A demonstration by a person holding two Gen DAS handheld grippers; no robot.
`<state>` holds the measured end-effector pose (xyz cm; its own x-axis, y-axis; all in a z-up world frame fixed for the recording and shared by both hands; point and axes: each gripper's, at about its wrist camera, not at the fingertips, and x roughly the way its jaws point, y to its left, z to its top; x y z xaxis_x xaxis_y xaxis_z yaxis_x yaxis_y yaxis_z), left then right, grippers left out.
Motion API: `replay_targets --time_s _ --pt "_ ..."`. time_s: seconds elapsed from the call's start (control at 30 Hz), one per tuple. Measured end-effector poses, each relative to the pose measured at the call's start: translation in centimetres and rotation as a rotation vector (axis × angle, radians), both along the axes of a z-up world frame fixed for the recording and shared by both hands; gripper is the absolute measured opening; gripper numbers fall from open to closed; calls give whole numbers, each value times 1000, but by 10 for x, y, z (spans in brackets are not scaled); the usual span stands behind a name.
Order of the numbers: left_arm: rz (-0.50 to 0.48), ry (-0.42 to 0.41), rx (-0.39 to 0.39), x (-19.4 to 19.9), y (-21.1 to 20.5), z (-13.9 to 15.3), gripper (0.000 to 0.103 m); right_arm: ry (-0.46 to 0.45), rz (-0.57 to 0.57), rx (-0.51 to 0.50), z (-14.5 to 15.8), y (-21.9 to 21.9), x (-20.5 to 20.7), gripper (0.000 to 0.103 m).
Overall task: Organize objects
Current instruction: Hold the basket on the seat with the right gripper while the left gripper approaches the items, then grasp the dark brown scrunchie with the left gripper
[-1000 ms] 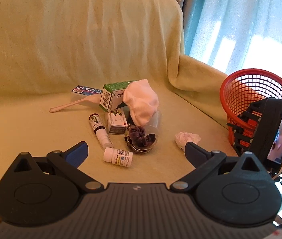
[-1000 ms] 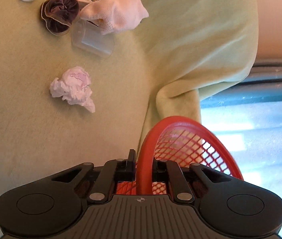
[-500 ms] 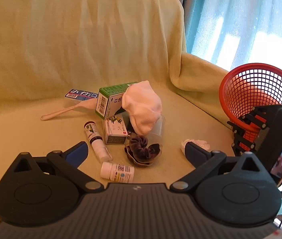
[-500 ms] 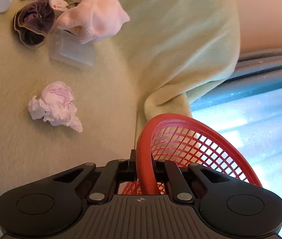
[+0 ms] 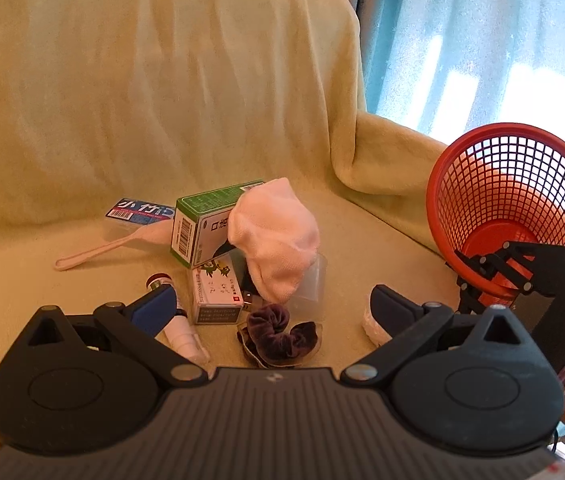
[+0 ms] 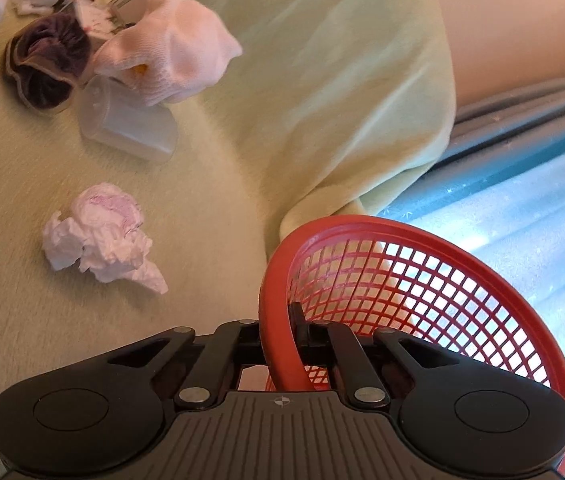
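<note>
The blue packet (image 5: 140, 211) near the sofa's backrest carries large white characters "小竹" over a red barcode strip. The green-topped box (image 5: 202, 224) beside it shows a barcode on its end and a bold "口". Smaller print on the white box (image 5: 218, 296) is illegible.

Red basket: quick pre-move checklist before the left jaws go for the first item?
1. Right gripper has the red basket by the rim, jaws shut on it: ok.
2. Basket mouth tilted toward the clutter, nothing visible inside: ok.
3. Left gripper jaws open, nothing between them: ok.
4. Purple scrunchie lies in line between the left jaws, free on top: ok.
5. Pink sock drapes over the clear cup and the green box, so those are not free: not ok.
6. Crumpled tissue lies apart from the pile: ok.
</note>
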<state>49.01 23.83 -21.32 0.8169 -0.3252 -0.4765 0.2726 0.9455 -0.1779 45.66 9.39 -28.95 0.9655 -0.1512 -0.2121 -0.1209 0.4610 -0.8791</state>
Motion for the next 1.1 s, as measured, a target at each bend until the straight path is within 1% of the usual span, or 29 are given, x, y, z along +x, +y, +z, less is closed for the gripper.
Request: replay_targets --time_s 0.1,0.23,0.47,0.63,0.9,1.0,1.03,1.1 --pt "3 -8 -2 3 -1 -1 101 -28 -8 53 -1 1 -1 1" --pt "15 -16 -2 6 -2 -2 101 -50 -32 94 -3 6 1 1" --pt "22 -43 7 7 -2 -2 101 -148 -68 182 -3 9 1 1" --pt "24 -46 29 12 -1 -2 101 -159 -93 246 5 9 5 1" --pt "21 -43 83 12 6 -6 100 -172 -101 286 5 11 2 1" --pt "0 -33 103 9 8 -9 95 -172 -98 298 7 10 0 1" --pt "-9 -24 110 9 8 -11 92 -172 -97 301 7 10 0 1" --pt "-29 -11 121 7 8 -15 90 -169 -97 300 7 11 -1 1"
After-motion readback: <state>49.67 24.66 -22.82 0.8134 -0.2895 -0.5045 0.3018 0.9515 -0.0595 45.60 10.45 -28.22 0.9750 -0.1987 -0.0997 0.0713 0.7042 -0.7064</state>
